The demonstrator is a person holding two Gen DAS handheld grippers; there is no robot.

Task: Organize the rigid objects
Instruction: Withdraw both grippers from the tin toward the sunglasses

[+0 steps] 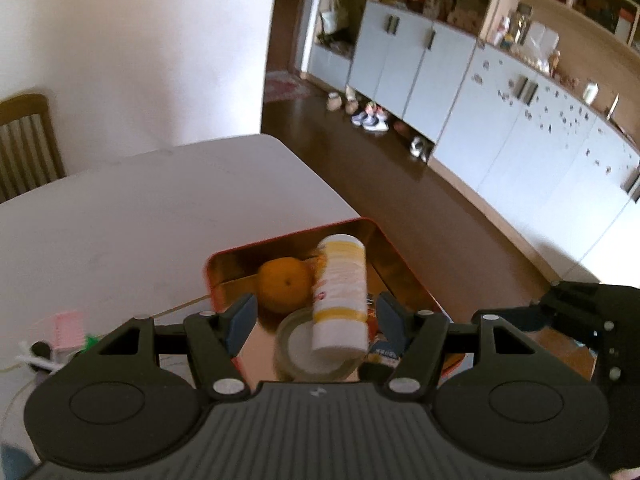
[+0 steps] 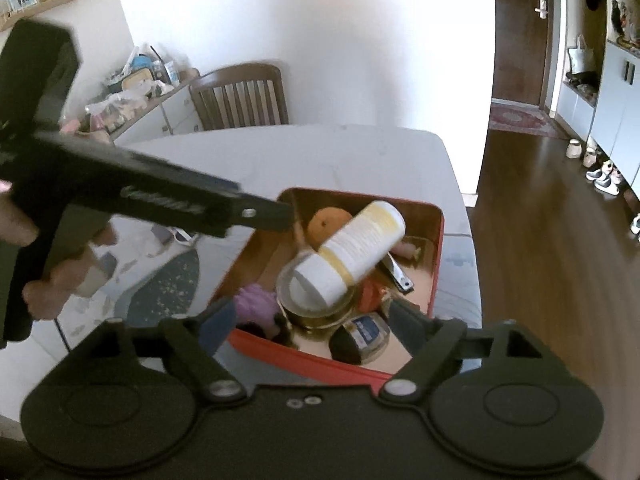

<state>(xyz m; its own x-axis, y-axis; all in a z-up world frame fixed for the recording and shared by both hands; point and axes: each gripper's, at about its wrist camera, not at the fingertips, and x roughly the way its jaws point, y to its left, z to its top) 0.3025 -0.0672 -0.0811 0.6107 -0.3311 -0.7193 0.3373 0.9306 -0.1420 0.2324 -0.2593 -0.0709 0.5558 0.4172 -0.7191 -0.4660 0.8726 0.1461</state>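
A red tin [image 2: 304, 356] with a gold inside stands on the white table [image 1: 140, 208]. In it lie an orange [image 1: 282, 282], a roll of tape [image 2: 316, 316], a purple lump [image 2: 254, 304], a nail clipper [image 2: 398, 274] and a small blue-labelled jar [image 2: 364, 336]. A white and yellow bottle [image 2: 360, 248] rests tilted with its cap on the tape roll. My left gripper [image 1: 315, 314] hovers open over the tin, its fingers on either side of the bottle [image 1: 342, 292] and apart from it. My right gripper [image 2: 312, 320] is open above the tin's near edge, with nothing between its pads.
A wooden chair [image 2: 240, 96] stands behind the table. A dark patterned mat [image 2: 160, 280] and a pink item [image 1: 68, 328] lie left of the tin. The table's right edge drops to a wooden floor [image 2: 540, 240], with grey cabinets [image 1: 500, 120] beyond.
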